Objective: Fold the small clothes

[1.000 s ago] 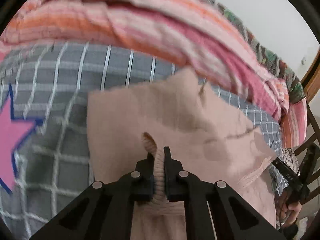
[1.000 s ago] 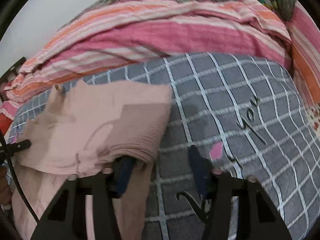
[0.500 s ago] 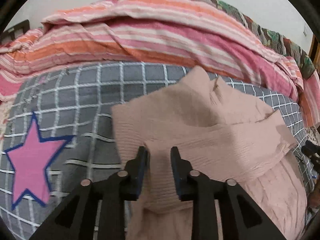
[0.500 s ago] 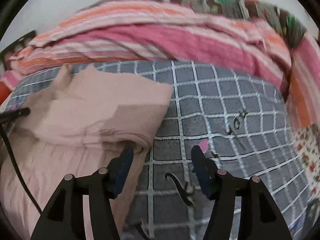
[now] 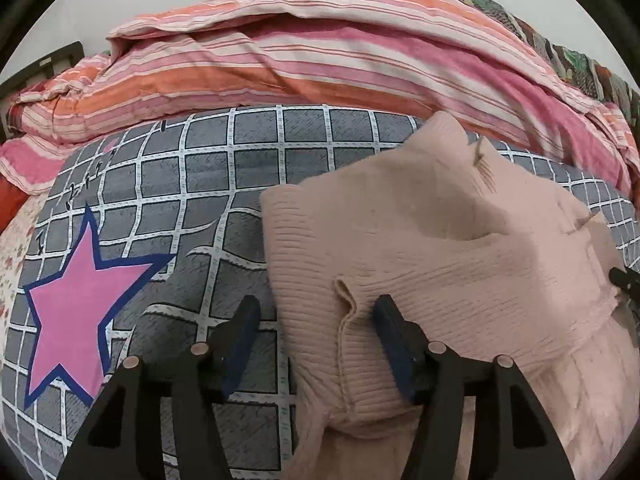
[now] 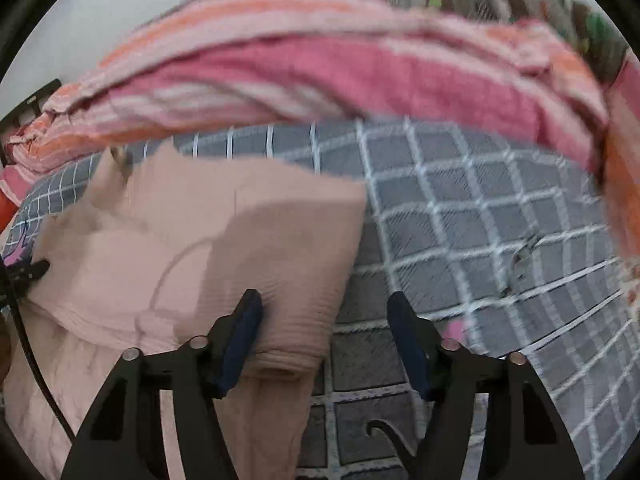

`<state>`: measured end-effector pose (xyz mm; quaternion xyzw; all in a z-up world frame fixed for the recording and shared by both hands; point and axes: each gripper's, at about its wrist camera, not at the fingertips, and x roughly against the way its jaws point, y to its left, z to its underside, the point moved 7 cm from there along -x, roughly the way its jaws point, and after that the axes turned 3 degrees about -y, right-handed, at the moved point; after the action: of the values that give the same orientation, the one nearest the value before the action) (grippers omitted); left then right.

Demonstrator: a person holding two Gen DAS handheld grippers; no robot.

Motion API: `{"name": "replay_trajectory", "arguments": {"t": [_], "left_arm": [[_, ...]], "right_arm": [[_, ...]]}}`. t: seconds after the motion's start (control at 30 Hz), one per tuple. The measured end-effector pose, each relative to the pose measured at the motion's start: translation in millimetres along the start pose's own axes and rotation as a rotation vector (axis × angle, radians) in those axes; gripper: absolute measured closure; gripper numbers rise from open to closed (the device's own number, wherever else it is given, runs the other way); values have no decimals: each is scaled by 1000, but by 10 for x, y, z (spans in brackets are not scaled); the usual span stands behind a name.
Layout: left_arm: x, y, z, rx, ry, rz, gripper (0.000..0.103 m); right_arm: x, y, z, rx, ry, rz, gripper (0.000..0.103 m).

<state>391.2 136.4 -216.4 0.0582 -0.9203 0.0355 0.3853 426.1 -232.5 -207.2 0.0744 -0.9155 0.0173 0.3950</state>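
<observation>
A pale pink ribbed knit garment lies partly folded on the grey checked bed cover. My left gripper hovers at its near left corner with its jaws opening; a raised fold of the knit stands between them, and the pads do not press on it. In the right wrist view the same garment lies to the left. My right gripper is open over its near right corner, which lies loose between the fingers. The tip of the other gripper shows at each view's edge.
A bunched pink and orange striped blanket runs along the far side of the bed. A pink star with a blue outline is printed on the cover to the left. A thin black cable crosses the left edge of the right wrist view.
My left gripper, shut on the knit fold a second ago, has let it go and spread its jaws. The right gripper's jaws widened a little and it shifted over the garment's right corner.
</observation>
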Motion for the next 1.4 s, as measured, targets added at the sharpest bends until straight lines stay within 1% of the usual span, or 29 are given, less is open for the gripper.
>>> {"name": "replay_trajectory", "arguments": {"t": [0.03, 0.1, 0.2, 0.37, 0.43, 0.53, 0.6, 0.67, 0.8, 0.97, 1.07, 1.13, 1.23, 1.3, 1.33, 1.4], "left_arm": [[1, -3, 10, -4, -6, -5, 44], [10, -17, 23, -17, -18, -21, 44], [26, -39, 37, -24, -25, -35, 44], [18, -22, 47, -12, -21, -26, 44], [15, -18, 45, -12, -21, -25, 44], [12, -28, 51, -18, -18, -36, 43], [11, -27, 51, -19, -18, -38, 43], [8, -10, 51, -9, -15, -33, 41], [3, 2, 50, 4, -12, -21, 41], [6, -2, 46, 5, -12, -20, 41], [5, -1, 40, 14, -10, -13, 41], [2, 4, 37, 21, -8, -5, 41], [29, 13, 29, 43, -12, 34, 42], [94, 17, 20, 45, -9, 85, 44], [135, 19, 19, 32, -11, 87, 44], [297, 38, 31, -7, -48, 46, 44]], "right_arm": [[-24, -11, -3, -14, 9, -17, 41], [-49, -24, -5, -31, 4, -22, 41], [-73, -2, 2, -26, -3, 0, 41], [-126, 94, -17, 27, -7, 56, 42], [-122, 93, -22, 29, -10, 54, 42], [-116, 57, -10, 14, -6, 42, 37], [-109, 35, -8, 8, -6, 45, 30], [-99, 24, -8, 9, -7, 63, 28], [-31, 23, -23, 19, -35, 92, 17], [-32, 93, -39, 60, -32, 116, 16], [-62, 133, -51, 67, -24, 95, 16], [-73, 108, -40, 42, -7, 66, 16], [-88, 48, -17, -19, 32, -4, 16], [-36, 29, 10, -67, 55, -68, 22], [21, 19, 20, -84, 53, -91, 22], [174, -15, 57, -96, 40, -70, 22]]}}
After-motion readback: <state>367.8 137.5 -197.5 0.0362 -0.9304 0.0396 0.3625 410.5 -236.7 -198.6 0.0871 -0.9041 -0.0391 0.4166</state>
